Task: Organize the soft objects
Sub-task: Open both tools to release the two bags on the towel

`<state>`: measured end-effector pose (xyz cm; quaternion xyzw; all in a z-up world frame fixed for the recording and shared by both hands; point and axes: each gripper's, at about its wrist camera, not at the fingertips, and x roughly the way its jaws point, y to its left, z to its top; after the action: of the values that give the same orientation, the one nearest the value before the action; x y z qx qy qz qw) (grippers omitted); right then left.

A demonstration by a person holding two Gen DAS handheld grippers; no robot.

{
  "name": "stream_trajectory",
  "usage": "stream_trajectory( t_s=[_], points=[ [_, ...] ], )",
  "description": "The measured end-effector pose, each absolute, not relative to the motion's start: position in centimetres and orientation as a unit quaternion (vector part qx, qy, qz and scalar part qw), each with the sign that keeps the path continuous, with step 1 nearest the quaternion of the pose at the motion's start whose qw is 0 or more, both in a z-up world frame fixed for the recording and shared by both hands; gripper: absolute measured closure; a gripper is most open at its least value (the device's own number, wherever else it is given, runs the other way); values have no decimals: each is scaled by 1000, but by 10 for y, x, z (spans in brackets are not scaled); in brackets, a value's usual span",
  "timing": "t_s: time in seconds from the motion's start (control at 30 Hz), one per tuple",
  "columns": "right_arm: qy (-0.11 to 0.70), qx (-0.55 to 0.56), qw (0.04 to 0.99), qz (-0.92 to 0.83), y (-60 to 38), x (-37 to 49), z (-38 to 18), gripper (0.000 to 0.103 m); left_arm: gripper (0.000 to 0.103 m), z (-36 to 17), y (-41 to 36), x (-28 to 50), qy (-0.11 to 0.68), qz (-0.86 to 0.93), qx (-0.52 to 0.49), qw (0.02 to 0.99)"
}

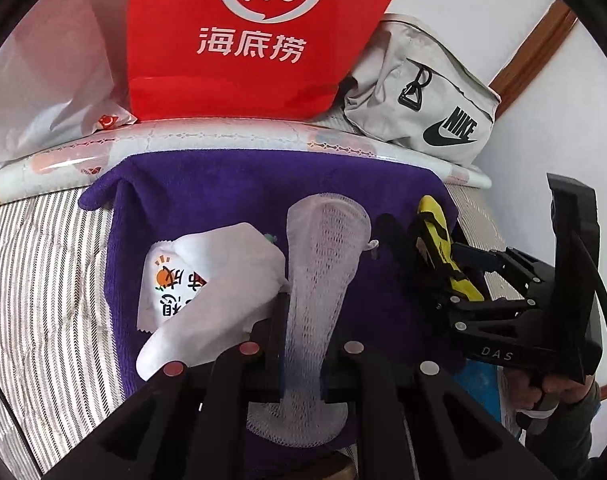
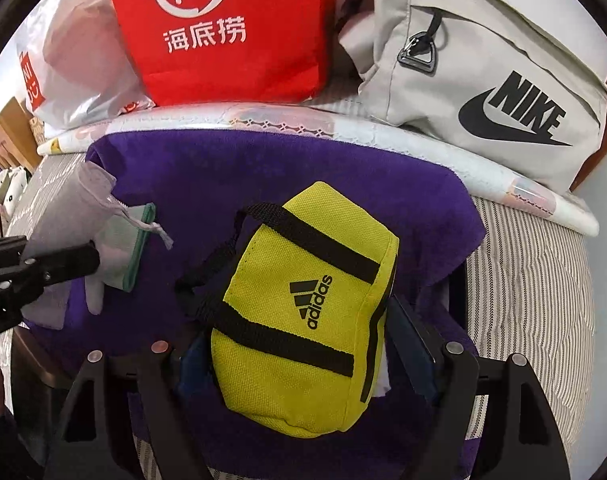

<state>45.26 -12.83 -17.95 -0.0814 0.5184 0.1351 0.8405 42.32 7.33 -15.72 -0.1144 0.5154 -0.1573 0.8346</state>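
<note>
Red bag (image 1: 239, 40): top cut off by the upper edge in both views.
Mesh pouch (image 1: 323, 280): its lower end is hidden behind the left claw (image 1: 303, 344).
Yellow bag (image 2: 303, 320): in the left view mostly hidden behind the right claw (image 1: 463, 276).
Grey bag (image 2: 483, 80): top cropped in the right view.
Plastic bag (image 2: 79, 68): print beside the red bag too blurred to read.
</note>
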Motion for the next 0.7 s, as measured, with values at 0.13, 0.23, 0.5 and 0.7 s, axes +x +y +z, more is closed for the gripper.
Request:
stream_trajectory(
  t_s=[0.13,0.23,0.5,0.7],
  points=[
    [511,-79,844,141,-130,450,-177,21,71,-156,77,423,513,-170,-129,831],
    [500,-84,851,137,-130,446,-174,18,39,-153,71,422,512,-173,-115,834],
    [487,-69,861,131,-145,440,-163,13,33,-144,56,419,506,-170,-88,841],
    [485,-52,863,132,-156,435,-153,13,33,-134,47,411,500,-165,-63,848]
  ],
)
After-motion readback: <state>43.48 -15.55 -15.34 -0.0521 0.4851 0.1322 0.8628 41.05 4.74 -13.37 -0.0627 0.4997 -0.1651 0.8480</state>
